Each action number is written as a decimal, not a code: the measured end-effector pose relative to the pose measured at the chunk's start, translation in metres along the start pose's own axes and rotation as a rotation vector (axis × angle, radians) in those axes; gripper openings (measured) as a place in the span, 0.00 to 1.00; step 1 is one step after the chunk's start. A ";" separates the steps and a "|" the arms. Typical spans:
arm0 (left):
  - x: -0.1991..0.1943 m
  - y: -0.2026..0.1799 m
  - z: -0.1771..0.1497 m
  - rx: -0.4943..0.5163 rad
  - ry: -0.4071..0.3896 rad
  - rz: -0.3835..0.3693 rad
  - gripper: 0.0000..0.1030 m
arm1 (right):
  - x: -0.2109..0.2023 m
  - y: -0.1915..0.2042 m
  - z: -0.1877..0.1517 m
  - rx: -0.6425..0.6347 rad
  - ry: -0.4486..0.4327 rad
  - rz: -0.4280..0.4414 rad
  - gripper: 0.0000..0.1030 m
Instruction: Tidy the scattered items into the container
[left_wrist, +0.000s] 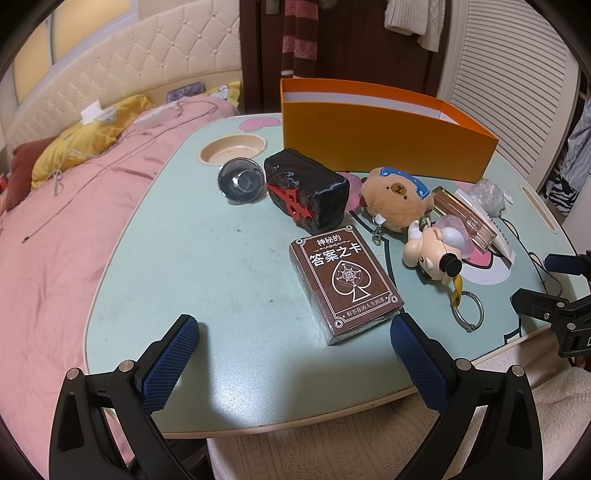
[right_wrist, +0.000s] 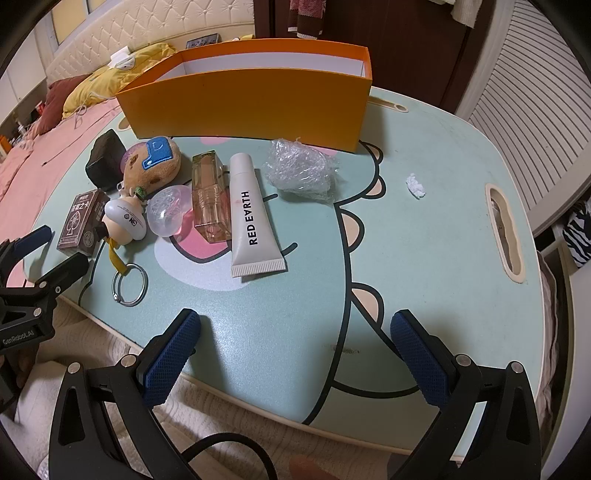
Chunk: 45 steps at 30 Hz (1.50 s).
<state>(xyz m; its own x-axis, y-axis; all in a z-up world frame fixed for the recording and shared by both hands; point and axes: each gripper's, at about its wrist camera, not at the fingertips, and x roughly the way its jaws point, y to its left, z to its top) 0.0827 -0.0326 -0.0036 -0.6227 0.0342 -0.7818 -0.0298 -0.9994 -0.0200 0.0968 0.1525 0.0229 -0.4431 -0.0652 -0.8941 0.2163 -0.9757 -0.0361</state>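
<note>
An orange box stands open at the table's far side. In front of it lie a brown card deck, a black block with a red mark, a glass ball, a capybara plush, a pig keychain figure, a pink bottle, a white tube and crumpled plastic wrap. My left gripper is open, low over the table, its right finger beside the deck. My right gripper is open and empty near the front edge.
The mint table sits on a bed with a pink blanket. A round cup recess is at the far left, a slot handle at the right. A small white scrap lies near the slot.
</note>
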 end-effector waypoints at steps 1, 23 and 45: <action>0.000 0.000 0.000 0.000 0.000 0.000 1.00 | 0.000 0.000 0.000 0.000 0.000 0.000 1.00; -0.005 0.007 0.014 -0.086 -0.036 -0.137 0.84 | 0.000 -0.004 0.000 -0.002 -0.003 0.005 1.00; -0.004 0.000 0.021 -0.048 -0.067 -0.145 0.40 | 0.001 -0.013 -0.001 -0.002 -0.002 0.011 1.00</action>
<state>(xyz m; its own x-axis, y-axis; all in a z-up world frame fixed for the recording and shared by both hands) 0.0686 -0.0326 0.0122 -0.6656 0.1772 -0.7250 -0.0866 -0.9832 -0.1608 0.0946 0.1649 0.0219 -0.4422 -0.0766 -0.8936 0.2232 -0.9744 -0.0270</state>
